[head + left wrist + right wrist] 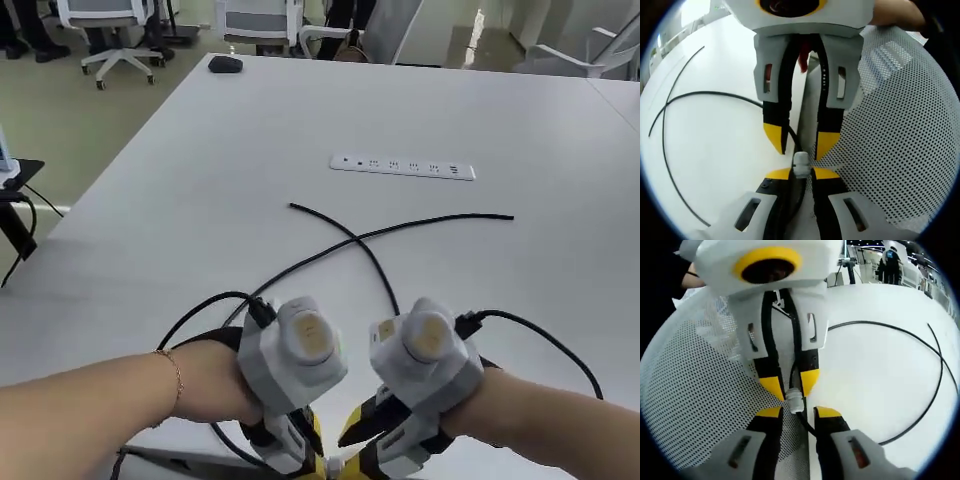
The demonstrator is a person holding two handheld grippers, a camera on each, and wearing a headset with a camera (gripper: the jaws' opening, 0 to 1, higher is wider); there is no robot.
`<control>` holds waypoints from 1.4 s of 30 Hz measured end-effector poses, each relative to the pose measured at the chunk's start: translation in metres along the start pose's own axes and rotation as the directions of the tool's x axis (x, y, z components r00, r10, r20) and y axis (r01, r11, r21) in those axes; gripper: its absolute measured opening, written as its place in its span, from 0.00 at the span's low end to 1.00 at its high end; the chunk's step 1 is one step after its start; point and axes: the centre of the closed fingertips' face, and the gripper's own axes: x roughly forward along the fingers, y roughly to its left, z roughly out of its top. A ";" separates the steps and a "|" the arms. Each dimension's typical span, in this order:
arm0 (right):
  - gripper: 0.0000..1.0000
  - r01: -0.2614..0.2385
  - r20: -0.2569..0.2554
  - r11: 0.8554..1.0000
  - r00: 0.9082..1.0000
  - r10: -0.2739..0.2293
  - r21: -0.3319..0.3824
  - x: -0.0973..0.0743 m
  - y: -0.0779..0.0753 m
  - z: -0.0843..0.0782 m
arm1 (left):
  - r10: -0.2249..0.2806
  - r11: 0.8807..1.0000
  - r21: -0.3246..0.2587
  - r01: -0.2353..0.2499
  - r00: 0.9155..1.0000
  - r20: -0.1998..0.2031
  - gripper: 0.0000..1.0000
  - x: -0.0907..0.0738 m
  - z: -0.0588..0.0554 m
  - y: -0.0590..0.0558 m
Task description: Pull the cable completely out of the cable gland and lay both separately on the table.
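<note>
Left claw (801, 175) hides most of the pinched cable gland (801, 162).

- bench (250, 130): smooth, matt white top
- cable (420, 225): black, smooth, rubbery-looking sheath
- cable gland (801, 164): white plastic with a slight sheen
- perforated sheet (900, 150), right of frame: matt white, punched with fine holes

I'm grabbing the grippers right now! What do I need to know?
Left gripper: looks shut on the white cable gland, at the near edge of the table.
Right gripper: jaws apart, with the black cable running between them, close to the gland.
Done: nothing yet; the cable is in the gland.
Left to do: grip the cable, pull it fully out, lay both apart on the table.
</note>
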 end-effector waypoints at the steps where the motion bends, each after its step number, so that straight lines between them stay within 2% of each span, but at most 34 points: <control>1: 0.24 0.002 0.001 1.000 1.000 -0.002 0.001 -0.001 -0.001 0.000 | 0.000 1.000 0.003 0.000 1.000 0.006 0.16 -0.002 0.002 -0.001; 2: 0.23 0.002 0.008 1.000 1.000 -0.002 0.005 -0.002 -0.001 0.001 | 0.004 1.000 0.027 -0.004 1.000 0.020 0.16 -0.005 0.005 -0.002; 4: 0.21 -0.024 0.024 1.000 0.999 0.024 0.014 -0.003 0.003 0.005 | 0.005 1.000 0.027 -0.006 1.000 0.031 0.16 -0.011 0.011 -0.005; 8: 0.15 -0.044 0.038 0.999 0.998 0.044 -0.002 -0.006 0.007 0.011 | 0.019 0.998 0.054 -0.022 0.999 0.049 0.16 -0.019 0.020 -0.006; 9: 0.15 -0.036 0.043 0.999 0.998 0.036 -0.002 -0.010 0.007 0.014 | 0.041 0.996 0.072 -0.044 0.998 0.051 0.16 -0.021 0.022 -0.004; 11: 0.13 -0.033 0.047 0.999 0.998 0.034 -0.018 -0.017 0.008 0.017 | 0.051 0.995 0.079 -0.056 0.996 0.068 0.17 -0.025 0.025 -0.004; 13: 0.12 -0.017 0.044 1.000 0.999 0.018 -0.019 -0.023 0.008 0.020 | 0.070 0.988 0.126 -0.084 0.991 0.116 0.17 -0.030 0.033 -0.003; 14: 0.12 -0.011 0.042 1.000 0.999 0.012 -0.019 -0.027 0.008 0.021 | 0.077 0.988 0.121 -0.095 0.987 0.140 0.17 -0.035 0.036 -0.004; 16: 0.12 0.001 0.047 1.000 0.999 0.000 -0.023 -0.038 0.013 0.026 | 0.083 0.991 0.089 -0.100 0.981 0.175 0.17 -0.042 0.042 -0.007; 19: 0.12 0.042 0.069 0.998 0.997 -0.039 -0.039 -0.051 0.018 0.035 | 0.085 0.994 0.048 -0.100 0.966 0.245 0.17 -0.055 0.054 -0.012; 21: 0.12 0.054 0.082 0.998 0.995 -0.050 -0.041 -0.056 0.020 0.038 | 0.085 0.995 0.024 -0.096 0.958 0.275 0.17 -0.062 0.058 -0.014; 23: 0.12 0.074 0.093 0.995 0.993 -0.068 -0.061 -0.063 0.024 0.042 | 0.081 0.996 0.023 -0.091 0.954 0.290 0.17 -0.065 0.061 -0.018; 25: 0.12 0.077 0.101 0.994 0.992 -0.070 -0.072 -0.067 0.029 0.044 | 0.085 0.994 0.043 -0.102 0.955 0.285 0.17 -0.066 0.062 -0.021; 26: 0.12 0.084 0.089 0.993 0.993 -0.076 -0.088 -0.070 0.030 0.044 | 0.097 0.990 0.069 -0.121 0.952 0.290 0.17 -0.067 0.066 -0.023; 27: 0.12 0.086 0.081 0.991 0.994 -0.079 -0.099 -0.072 0.030 0.044 | 0.112 0.985 0.095 -0.143 0.954 0.279 0.17 -0.067 0.066 -0.023; 28: 0.12 0.092 0.078 0.991 0.993 -0.084 -0.101 -0.076 0.030 0.045 | 0.139 0.975 0.135 -0.178 0.956 0.258 0.17 -0.066 0.067 -0.024; 30: 0.12 0.090 0.083 0.990 0.993 -0.082 -0.104 -0.084 0.033 0.050 | 0.163 0.965 0.165 -0.205 0.958 0.238 0.17 -0.067 0.068 -0.025; 31: 0.12 0.092 0.079 0.990 0.993 -0.083 -0.105 -0.086 0.034 0.050 | 0.161 0.966 0.158 -0.205 0.953 0.255 0.17 -0.069 0.073 -0.029; 34: 0.12 0.101 0.090 0.991 0.992 -0.093 -0.082 -0.094 0.036 0.052 | 0.173 0.964 0.148 -0.221 0.944 0.282 0.17 -0.079 0.079 -0.030; 35: 0.12 0.098 0.092 0.993 0.991 -0.092 -0.067 -0.096 0.038 0.053 | 0.169 0.967 0.135 -0.217 0.940 0.296 0.17 -0.081 0.080 -0.032; 37: 0.12 0.104 0.096 0.991 0.991 -0.097 -0.079 -0.100 0.041 0.055 | 0.161 0.972 0.113 -0.208 0.931 0.329 0.17 -0.086 0.083 -0.033; 39: 0.12 0.109 0.096 0.991 0.990 -0.102 -0.076 -0.103 0.043 0.057 | 0.151 0.979 0.073 -0.190 0.918 0.366 0.17 -0.090 0.086 -0.035; 40: 0.12 0.111 0.095 0.991 0.990 -0.103 -0.076 -0.104 0.044 0.057 | 0.148 0.981 0.065 -0.185 0.915 0.374 0.17 -0.091 0.086 -0.036; 41: 0.12 0.112 0.091 0.991 0.990 -0.105 -0.079 -0.105 0.046 0.056 | 0.137 0.986 0.035 -0.164 0.907 0.399 0.17 -0.093 0.087 -0.037; 42: 0.12 0.114 0.088 0.990 0.990 -0.106 -0.082 -0.106 0.047 0.054 | 0.128 0.989 0.012 -0.146 0.903 0.409 0.17 -0.096 0.085 -0.039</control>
